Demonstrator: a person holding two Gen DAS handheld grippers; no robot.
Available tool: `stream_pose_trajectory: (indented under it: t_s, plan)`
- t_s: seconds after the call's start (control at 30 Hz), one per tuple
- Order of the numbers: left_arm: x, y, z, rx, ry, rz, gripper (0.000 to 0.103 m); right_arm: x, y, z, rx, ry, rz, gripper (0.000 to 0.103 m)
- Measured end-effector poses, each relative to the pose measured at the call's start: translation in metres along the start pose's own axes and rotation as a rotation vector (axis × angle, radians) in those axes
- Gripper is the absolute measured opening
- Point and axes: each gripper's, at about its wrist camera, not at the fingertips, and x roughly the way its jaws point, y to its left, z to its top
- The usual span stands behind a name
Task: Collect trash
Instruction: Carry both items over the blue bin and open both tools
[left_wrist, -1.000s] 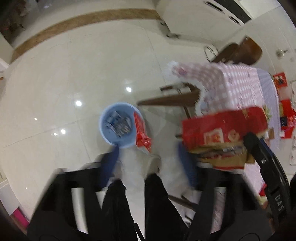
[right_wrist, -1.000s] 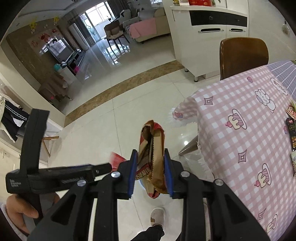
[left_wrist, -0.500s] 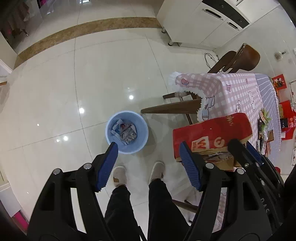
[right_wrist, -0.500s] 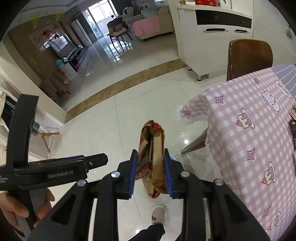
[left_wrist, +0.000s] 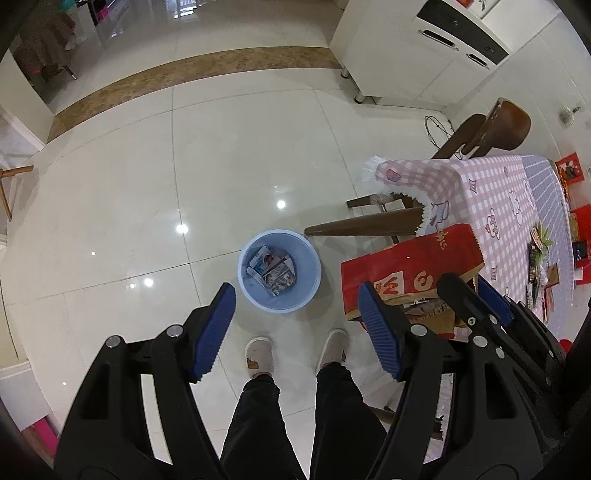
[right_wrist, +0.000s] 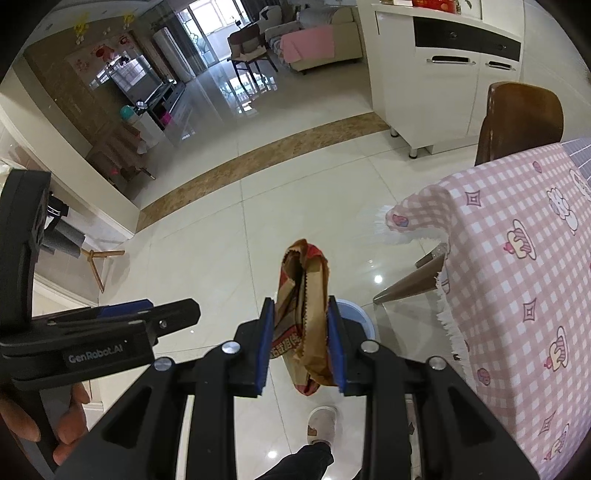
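A light blue trash bin (left_wrist: 279, 271) stands on the tiled floor with wrappers inside; its rim (right_wrist: 354, 314) shows behind the right fingers. My left gripper (left_wrist: 295, 332) is open and empty, held above the floor just short of the bin. My right gripper (right_wrist: 301, 347) is shut on a red and brown paper bag (right_wrist: 304, 310), which stands upright between the blue pads. In the left wrist view the same bag (left_wrist: 410, 269) hangs to the right of the bin, with the right gripper (left_wrist: 476, 306) on it.
A table with a pink checked cloth (left_wrist: 480, 199) (right_wrist: 517, 258) stands right of the bin, with small items (left_wrist: 543, 258) on it. Brown chairs (left_wrist: 498, 129) (right_wrist: 521, 118) and a white cabinet (right_wrist: 443, 74) stand behind. The person's feet (left_wrist: 295, 354) are just before the bin.
A red wrapper that hung at the bin's rim a second ago is gone from there. The left gripper has risen and steadied, open. The right gripper keeps hold of the bag.
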Motion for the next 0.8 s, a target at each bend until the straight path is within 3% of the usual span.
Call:
stream_pose_trajectory:
  t_s: [0.5,0.67,0.8]
  plan:
    - [-0.004,-0.007,-0.004,-0.02,-0.01,0.036,0.069,0.003,-0.013,0.004,0.041,0.012,0.054,0.038]
    - [-0.001,-0.039,-0.002,0.023,-0.011,0.025,0.069,-0.013,-0.045,0.004,0.093,-0.007,0.041,0.038]
    - [0.007,-0.091,0.002,0.095,-0.004,-0.006,0.069,-0.038,-0.091,0.002,0.151,-0.048,0.0,0.038]
